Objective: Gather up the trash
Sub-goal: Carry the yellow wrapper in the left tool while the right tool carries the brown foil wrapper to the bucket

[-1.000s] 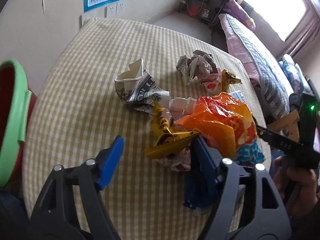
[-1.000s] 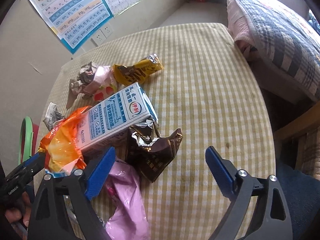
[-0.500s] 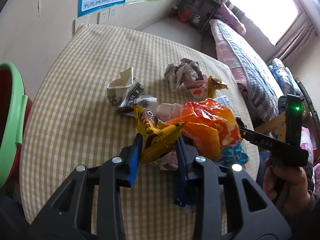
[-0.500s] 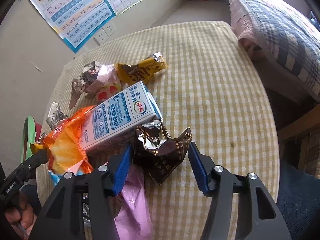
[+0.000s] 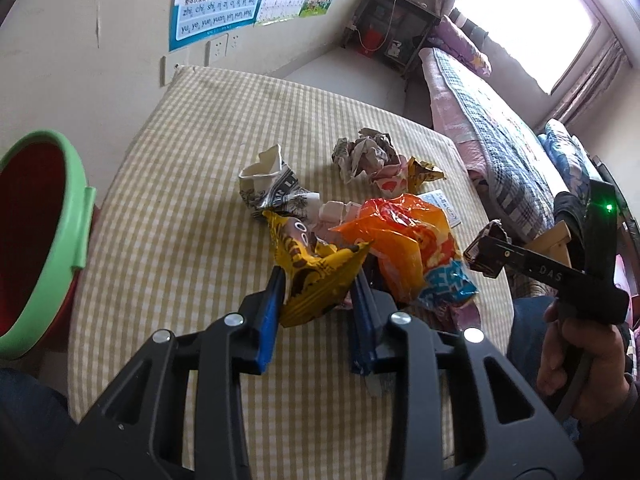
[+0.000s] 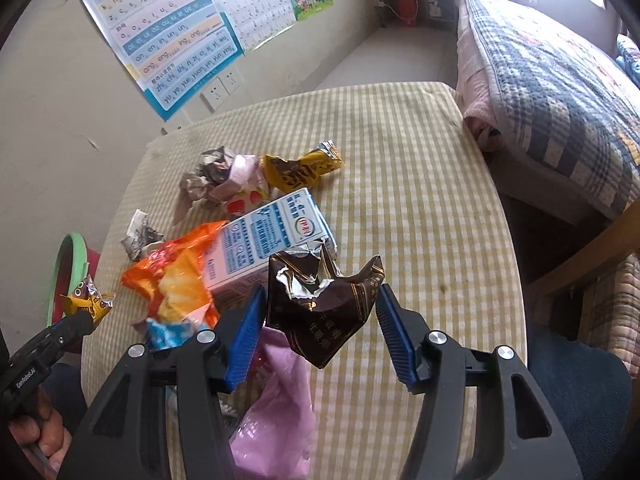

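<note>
At the far left, a red plastic bin with a green rim point(image 5: 44, 240) stands beside the yellow-checked cloth-covered surface point(image 5: 192, 208); its inside is shadowed and cut off by the frame, so what it contains cannot be made out. Right of the bin, the left gripper point(image 5: 320, 280) is clenched on a crumpled yellow-and-brown snack wrapper point(image 5: 316, 276), whose long axis runs up and away from the fingers toward a crumpled black-and-white newspaper scrap point(image 5: 272, 192). Just right of the yellow wrapper lies a crinkled orange-and-blue plastic snack bag point(image 5: 412, 248), partly covering a blue-and-white rectangular milk carton point(image 6: 268, 236), which lies on its side with its long axis slanting toward the far right. Beyond the carton sit a grey crumpled paper ball point(image 6: 208, 172) and a yellow foil wrapper point(image 6: 304, 168). Right of the carton, the right gripper point(image 6: 320, 316) grasps a dark brown foil wrapper point(image 6: 324, 304), its torn silvery mouth pointing upward. A pink plastic bag point(image 6: 276, 408) lies under that gripper, partly hidden.
</note>
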Demonstrator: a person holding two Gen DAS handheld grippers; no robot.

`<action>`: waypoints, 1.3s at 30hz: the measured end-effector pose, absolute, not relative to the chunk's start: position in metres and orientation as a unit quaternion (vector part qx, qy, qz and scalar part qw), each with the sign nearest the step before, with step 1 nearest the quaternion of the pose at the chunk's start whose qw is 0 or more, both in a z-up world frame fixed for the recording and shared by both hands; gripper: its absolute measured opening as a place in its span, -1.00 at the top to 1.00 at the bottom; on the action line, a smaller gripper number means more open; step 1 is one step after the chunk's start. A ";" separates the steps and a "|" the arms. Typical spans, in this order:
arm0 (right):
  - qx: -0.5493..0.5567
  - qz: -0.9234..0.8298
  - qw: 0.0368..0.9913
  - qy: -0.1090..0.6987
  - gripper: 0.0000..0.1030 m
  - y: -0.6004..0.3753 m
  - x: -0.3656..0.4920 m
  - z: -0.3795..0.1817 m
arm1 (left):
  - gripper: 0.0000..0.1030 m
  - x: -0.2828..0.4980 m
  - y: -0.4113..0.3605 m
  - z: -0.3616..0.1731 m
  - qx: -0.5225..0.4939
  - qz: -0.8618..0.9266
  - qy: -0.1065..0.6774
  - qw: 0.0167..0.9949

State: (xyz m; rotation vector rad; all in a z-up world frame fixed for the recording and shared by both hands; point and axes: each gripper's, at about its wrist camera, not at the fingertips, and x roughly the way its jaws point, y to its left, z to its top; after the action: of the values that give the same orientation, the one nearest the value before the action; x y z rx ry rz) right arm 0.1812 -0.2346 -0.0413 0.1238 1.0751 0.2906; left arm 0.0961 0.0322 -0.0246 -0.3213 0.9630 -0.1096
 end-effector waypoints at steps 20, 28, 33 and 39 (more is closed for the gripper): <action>0.008 0.196 0.861 0.470 -0.07 -0.176 0.132 -0.010 | 0.38 0.044 0.077 -0.006 -0.169 0.001 0.430 0.887; -0.010 0.231 0.856 0.462 -0.07 -0.137 0.129 -0.003 | 0.38 0.030 0.103 -0.003 -0.182 0.026 0.420 0.889; -0.018 0.250 0.852 0.460 -0.07 -0.113 0.127 0.000 | 0.38 0.023 0.121 0.002 -0.187 0.043 0.412 0.891; -0.029 0.278 0.845 0.456 -0.07 -0.079 0.127 0.003 | 0.38 0.013 0.148 0.006 -0.193 0.072 0.403 0.892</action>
State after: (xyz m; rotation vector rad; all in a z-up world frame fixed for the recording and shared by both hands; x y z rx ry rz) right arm 0.1268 -0.0792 0.0032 -0.0611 0.9618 0.5867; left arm 0.0130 0.1477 0.0058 -0.4012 0.8374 0.1484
